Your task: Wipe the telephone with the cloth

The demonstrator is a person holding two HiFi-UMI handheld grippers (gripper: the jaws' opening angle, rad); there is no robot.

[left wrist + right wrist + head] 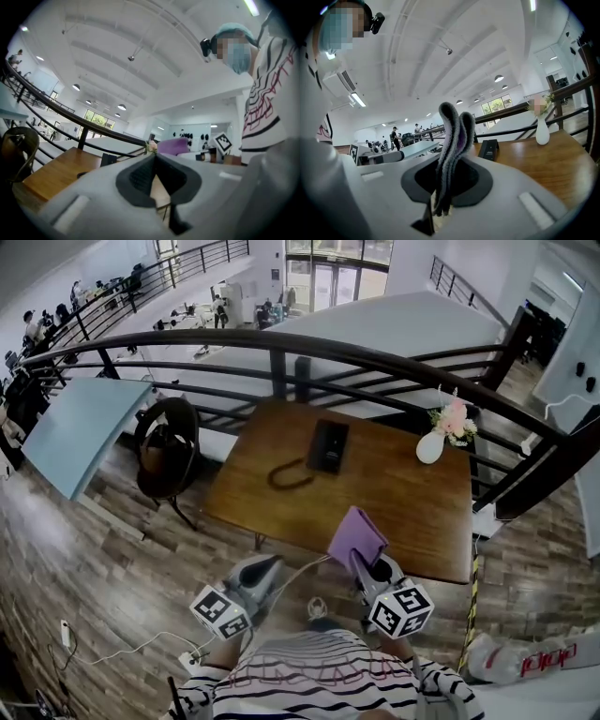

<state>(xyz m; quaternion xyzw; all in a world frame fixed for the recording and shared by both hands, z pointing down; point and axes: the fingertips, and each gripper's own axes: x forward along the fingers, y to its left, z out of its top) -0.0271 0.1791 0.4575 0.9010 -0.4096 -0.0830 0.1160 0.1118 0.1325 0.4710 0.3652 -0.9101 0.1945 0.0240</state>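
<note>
Two claws hover short of the table point(412, 512), and only one carries anything. The right claw point(450, 174) is clenched on the purple cloth point(355, 534), which stands up out of its jaws as a folded flap. The left claw point(155, 159) has its jaws pressed together on nothing.

The telephone point(328, 445) lies flat ahead of both claws and well apart from them, slightly left of the right claw's line. Its cord point(290, 475) loops on the side nearer the left claw. A white vase point(430, 447) of flowers stands ahead and to the right of the right claw.

The step in hand looks like the approach. To do it well, the right claw should tip forward so that the free flap, not the jaw tips, meets the telephone's top, then draw along its length with light pressure. The left claw could steady the body from its own side, keeping off the cord, so nothing slides. Strokes are best kept away from the vase.
</note>
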